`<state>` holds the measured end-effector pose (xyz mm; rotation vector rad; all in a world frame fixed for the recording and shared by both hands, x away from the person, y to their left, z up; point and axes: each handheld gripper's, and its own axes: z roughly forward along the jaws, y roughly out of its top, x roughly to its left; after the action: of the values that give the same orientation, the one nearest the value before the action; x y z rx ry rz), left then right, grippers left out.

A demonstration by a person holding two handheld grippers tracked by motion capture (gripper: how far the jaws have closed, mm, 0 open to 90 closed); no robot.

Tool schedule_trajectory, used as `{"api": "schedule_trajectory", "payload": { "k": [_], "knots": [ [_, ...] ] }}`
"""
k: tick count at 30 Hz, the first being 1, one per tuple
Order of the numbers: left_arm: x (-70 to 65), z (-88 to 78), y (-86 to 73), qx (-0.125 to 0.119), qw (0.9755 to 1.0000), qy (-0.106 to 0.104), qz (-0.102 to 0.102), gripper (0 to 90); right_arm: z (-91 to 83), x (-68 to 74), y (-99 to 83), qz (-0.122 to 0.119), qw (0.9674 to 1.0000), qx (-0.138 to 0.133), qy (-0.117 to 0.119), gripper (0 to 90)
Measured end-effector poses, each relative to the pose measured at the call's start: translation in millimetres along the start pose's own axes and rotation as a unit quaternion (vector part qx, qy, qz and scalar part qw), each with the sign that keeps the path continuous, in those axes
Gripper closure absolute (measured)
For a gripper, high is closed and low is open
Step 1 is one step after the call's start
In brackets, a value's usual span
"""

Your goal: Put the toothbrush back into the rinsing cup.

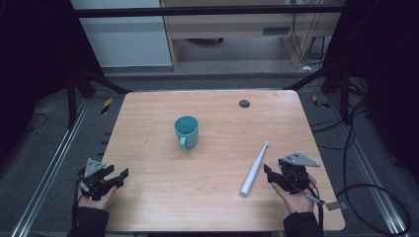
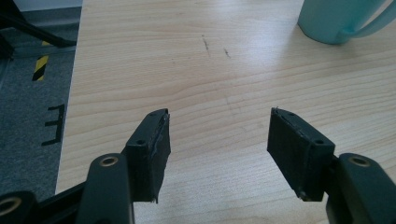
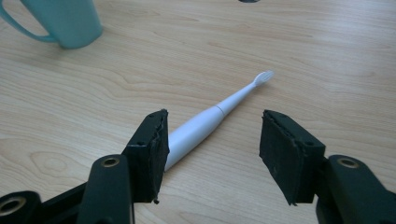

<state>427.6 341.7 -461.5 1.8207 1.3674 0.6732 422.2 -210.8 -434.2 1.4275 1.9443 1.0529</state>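
Observation:
A teal mug [image 1: 187,131] stands upright near the middle of the wooden table [image 1: 148,197], its handle turned toward me. A white electric toothbrush [image 1: 254,169] lies flat at the right, brush head pointing away. My right gripper [image 1: 269,174] rests just right of the toothbrush's thick end, open and holding nothing; in the right gripper view the toothbrush [image 3: 212,121] runs past the left jaw, and the mug [image 3: 65,21] sits top left. My left gripper [image 1: 120,177] lies open at the table's near left edge, with the mug [image 2: 343,21] far ahead of it.
A small dark round grommet [image 1: 244,103] sits in the table's far right part. Grey floor with black cables surrounds the table, and a pale cabinet [image 1: 247,29] stands beyond the far edge. Bare wood lies between the mug and both grippers.

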Motion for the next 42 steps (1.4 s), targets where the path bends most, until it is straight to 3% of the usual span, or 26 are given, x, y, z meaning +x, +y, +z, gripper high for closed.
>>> {"api": "schedule_trajectory", "payload": {
  "k": [10, 13, 20, 26, 36, 40, 42],
  "knots": [
    [-2.7, 2.0, 0.2, 0.003, 1.0000, -0.001, 0.008, 38.6, 9.2, 16.9, 7.5, -0.007, 0.9995, 0.025, 0.017, 46.2],
    [-3.0, 2.3, 0.1, 0.006, 0.9999, -0.001, 0.010, 38.5, 11.2, 19.4, 8.8, -0.012, 0.9994, 0.029, 0.015, 46.7],
    [-3.9, 3.1, -0.5, 0.008, 0.9999, 0.002, 0.013, 38.4, 16.5, 27.5, 15.6, 0.002, 0.9984, 0.056, 0.002, 46.5],
    [-4.5, 4.3, -1.4, 0.011, 0.9998, 0.003, 0.016, 38.3, 23.4, 36.2, 26.7, 0.046, 0.9932, 0.104, -0.026, 44.9],
    [-4.2, 5.2, -2.5, 0.014, 0.9997, 0.004, 0.018, 38.2, 31.3, 45.0, 35.3, 0.066, 0.9868, 0.140, -0.046, 45.1],
    [-4.6, 5.8, -2.8, 0.017, 0.9996, 0.005, 0.022, 38.0, 39.7, 47.4, 36.5, 0.083, 0.9805, 0.172, -0.045, 44.6],
    [-4.4, 6.1, -3.0, 0.018, 0.9996, 0.005, 0.022, 38.0, 41.3, 47.5, 37.0, 0.084, 0.9794, 0.177, -0.047, 45.0]
  ]
}}
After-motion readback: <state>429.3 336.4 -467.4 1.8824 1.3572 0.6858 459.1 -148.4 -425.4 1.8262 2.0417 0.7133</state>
